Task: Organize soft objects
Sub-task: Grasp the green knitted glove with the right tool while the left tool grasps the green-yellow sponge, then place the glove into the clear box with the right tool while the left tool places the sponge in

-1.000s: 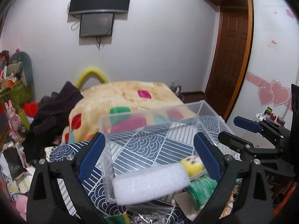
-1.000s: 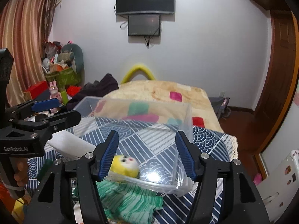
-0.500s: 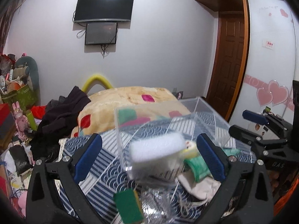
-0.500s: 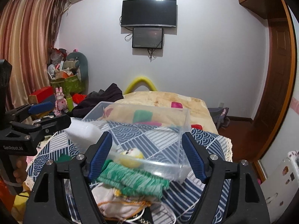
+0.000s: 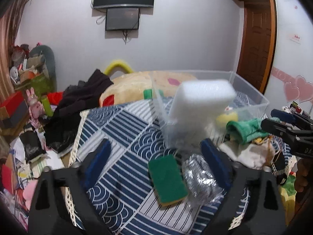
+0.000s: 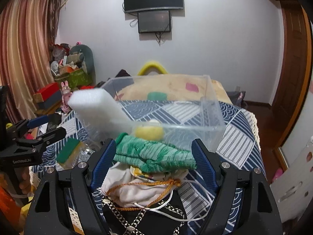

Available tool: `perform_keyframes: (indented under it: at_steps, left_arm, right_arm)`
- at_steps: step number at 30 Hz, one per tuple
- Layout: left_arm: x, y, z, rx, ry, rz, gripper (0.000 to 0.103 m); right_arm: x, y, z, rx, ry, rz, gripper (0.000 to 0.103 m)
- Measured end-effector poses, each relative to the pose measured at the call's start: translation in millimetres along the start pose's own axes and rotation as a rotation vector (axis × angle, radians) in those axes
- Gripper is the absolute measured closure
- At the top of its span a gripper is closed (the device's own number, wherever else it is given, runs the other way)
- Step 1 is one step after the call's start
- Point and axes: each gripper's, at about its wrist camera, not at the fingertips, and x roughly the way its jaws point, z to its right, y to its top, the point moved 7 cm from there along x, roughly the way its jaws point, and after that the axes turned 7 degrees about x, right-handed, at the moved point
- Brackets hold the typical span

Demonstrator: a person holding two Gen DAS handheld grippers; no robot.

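Note:
A clear plastic box (image 5: 252,96) (image 6: 213,117) stands on the blue patterned table. A white foam block (image 5: 201,99) (image 6: 97,107) leans in the box's near-left corner, sticking up over the rim. A yellow plush (image 5: 227,117) (image 6: 149,131) lies inside by the front wall. A green knitted cloth (image 5: 246,129) (image 6: 154,154), a white drawstring pouch (image 6: 137,188), a green scouring sponge (image 5: 166,178) (image 6: 68,152) and a steel scourer (image 5: 199,176) lie in front of the box. My left gripper (image 5: 156,164) is open and empty above the sponge. My right gripper (image 6: 152,164) is open over the green cloth.
A black bag with a metal chain (image 6: 137,215) lies at the near table edge. A bed with a patterned quilt (image 5: 127,90) and dark clothes (image 5: 78,101) stands behind the table. Clutter fills the left floor (image 5: 23,137). A wooden door (image 5: 256,45) is at the right.
Both grippers have pulled back and up from the box. The foam block, lying flat in the box before, now stands tilted over the rim. The sponge and scourer have come into view.

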Motion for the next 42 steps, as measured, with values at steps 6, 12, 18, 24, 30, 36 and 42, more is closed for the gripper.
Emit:
perform_keyframes:
  at_steps: [6, 12, 18, 24, 30, 36, 42]
  left_arm:
    - [9.3, -16.1, -3.3, -0.027, -0.045, -0.047, 0.030]
    - [14.4, -32.5, -5.1, -0.040, -0.048, -0.085, 0.041]
    - [20.7, -39.5, -3.9, -0.079, -0.100, -0.115, 0.044]
    - [21.0, -38.9, 11.2, -0.038, -0.106, -0.113, 0.054]
    - [22.3, -38.8, 19.4, -0.035, -0.148, -0.110, 0.066]
    - [6.6, -28.2, 17.2, -0.037, -0.126, -0.060, 0.066]
    - [-24.0, 0.1, 11.4, -0.051, -0.111, 0.040, 0.066]
  right_arm:
    - [6.8, -5.4, -2.2, -0.009, -0.043, -0.018, 0.020]
    - [12.0, -13.2, 7.4, 0.011, -0.061, -0.042, 0.031]
    - [7.0, -19.0, 13.1, 0.021, -0.031, -0.056, 0.067]
    - [-5.0, -16.4, 14.3, 0.013, -0.023, -0.027, 0.084]
    - [-17.3, -9.2, 13.3, 0.011, -0.013, 0.009, 0.089]
    - [-33.2, 1.6, 17.4, 0.034, -0.002, 0.061, 0.091]
    - [-46.1, 14.1, 23.0, 0.057, 0.000, 0.115, 0.093]
